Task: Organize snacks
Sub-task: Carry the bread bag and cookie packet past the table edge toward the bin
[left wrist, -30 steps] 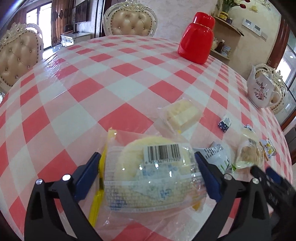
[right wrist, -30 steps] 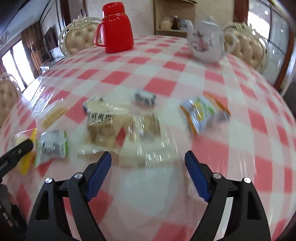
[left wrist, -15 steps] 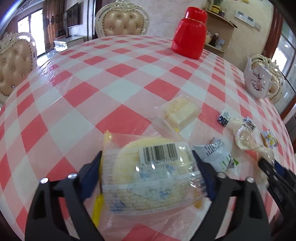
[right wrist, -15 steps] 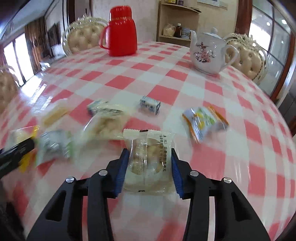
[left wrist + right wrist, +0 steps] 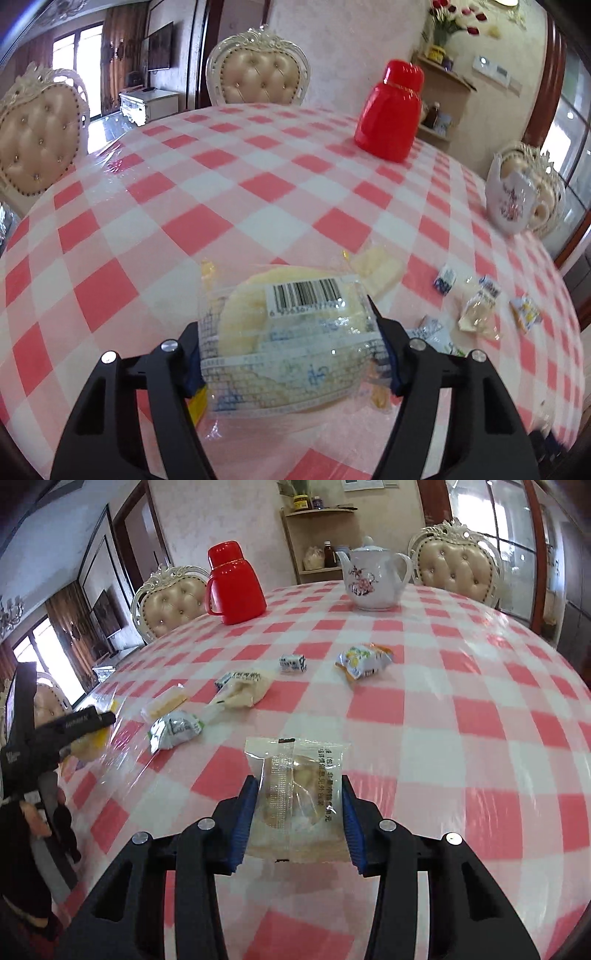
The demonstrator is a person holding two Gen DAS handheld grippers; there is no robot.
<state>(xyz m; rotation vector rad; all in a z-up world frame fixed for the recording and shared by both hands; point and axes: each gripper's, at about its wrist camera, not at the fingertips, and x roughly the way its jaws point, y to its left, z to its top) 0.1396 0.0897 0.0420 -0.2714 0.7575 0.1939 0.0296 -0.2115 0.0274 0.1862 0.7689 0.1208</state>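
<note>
Both tongs closed on wrapped snacks above the checked table (image 5: 480, 709): left tongs (image 5: 291, 345), jaws just closing, on a round cake packet (image 5: 288, 343); right tongs (image 5: 298, 818) on a small pastry packet (image 5: 299, 794). Other snacks loose at far left. Better to squeeze gently, keep packets level, put down slowly beside the others, away from teapot (image 5: 373, 579).

A home dining room: checked tablecloth (image 5: 461, 672), tufted chairs (image 5: 258, 74), teapot (image 5: 373, 579).
</note>
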